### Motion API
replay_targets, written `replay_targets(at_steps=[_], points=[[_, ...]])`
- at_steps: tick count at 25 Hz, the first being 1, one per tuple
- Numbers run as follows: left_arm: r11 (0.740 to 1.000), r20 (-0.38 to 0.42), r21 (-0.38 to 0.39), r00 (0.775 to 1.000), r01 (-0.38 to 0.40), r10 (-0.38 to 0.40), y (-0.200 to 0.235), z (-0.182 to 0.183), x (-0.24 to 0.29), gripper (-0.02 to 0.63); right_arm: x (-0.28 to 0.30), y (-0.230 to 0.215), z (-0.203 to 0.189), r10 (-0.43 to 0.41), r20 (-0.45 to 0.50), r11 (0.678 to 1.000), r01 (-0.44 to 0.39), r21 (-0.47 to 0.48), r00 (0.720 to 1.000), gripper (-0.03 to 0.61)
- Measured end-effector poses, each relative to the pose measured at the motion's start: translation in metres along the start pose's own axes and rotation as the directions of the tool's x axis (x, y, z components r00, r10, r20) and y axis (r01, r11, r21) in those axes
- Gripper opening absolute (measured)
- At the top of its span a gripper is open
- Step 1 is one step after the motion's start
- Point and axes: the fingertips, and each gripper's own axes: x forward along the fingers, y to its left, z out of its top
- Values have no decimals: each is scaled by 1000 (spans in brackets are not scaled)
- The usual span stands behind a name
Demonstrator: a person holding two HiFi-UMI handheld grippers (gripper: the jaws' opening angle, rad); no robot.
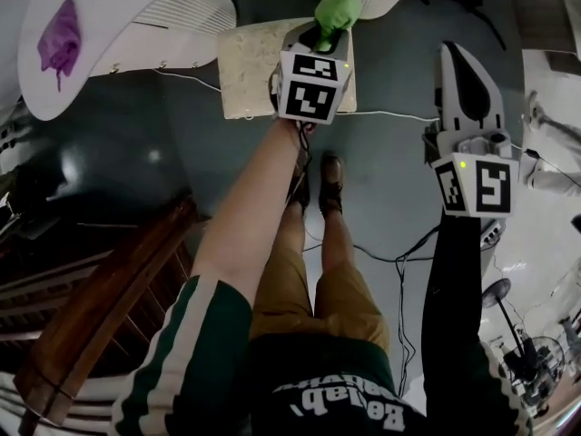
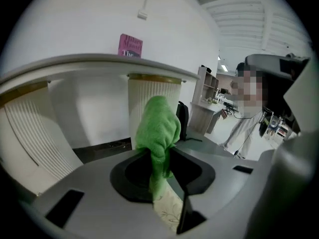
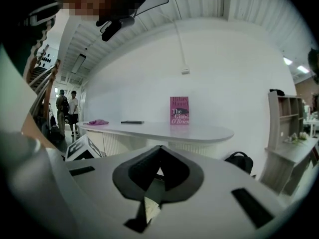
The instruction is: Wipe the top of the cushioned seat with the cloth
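Note:
The cushioned seat [image 1: 247, 71] is a pale beige square with a leaf pattern, low on the dark floor in the head view. My left gripper [image 1: 325, 33] hangs over its right part, shut on a green cloth [image 1: 337, 7] that sticks out bunched past the tips. In the left gripper view the cloth [image 2: 158, 128] rises between the jaws of the left gripper [image 2: 160, 158], and a strip of the seat [image 2: 167, 209] shows below. My right gripper [image 1: 456, 54] is held to the right of the seat, over the floor. In its own view the right gripper [image 3: 159, 156] is shut on nothing.
A white curved counter [image 1: 118, 16] with a ribbed base stands behind the seat and carries a purple cloth [image 1: 60, 40] and a pink book [image 3: 179, 110]. Wooden stairs [image 1: 109, 307] are at the left. Cables [image 1: 399, 271] cross the floor. A person [image 2: 249, 126] stands at the right.

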Motion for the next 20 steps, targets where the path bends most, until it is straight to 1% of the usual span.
replay_targets(at_steps=[2,6,8,10,12,16,20], points=[[1000,-43,-17,999,8,-8,3,-15,15,115,-1,0,-9,0,-27,1000,-1,-15,1000,8],[998,-111,-52,993,33,-39,3,-40,41,115,3,-2,-21,-17,-61,1000,16,-11,998,8],[997,-165,-65,985,44,-55,0,-58,56,115,4,-1,-26,-19,-74,1000,18,-12,997,8],[997,-223,-62,973,47,-60,-1,-78,69,115,5,-1,-31,-17,-88,1000,16,-15,996,8],[998,-265,-54,962,45,-58,2,-93,76,115,9,-2,-36,-20,-100,1000,19,-12,995,8],[998,-319,-45,946,48,-60,7,-112,85,115,16,-4,-41,-26,-117,1000,25,-11,993,8],[997,-349,-64,935,45,-64,18,-124,87,115,26,3,-48,-16,-138,1000,14,-18,990,8]])
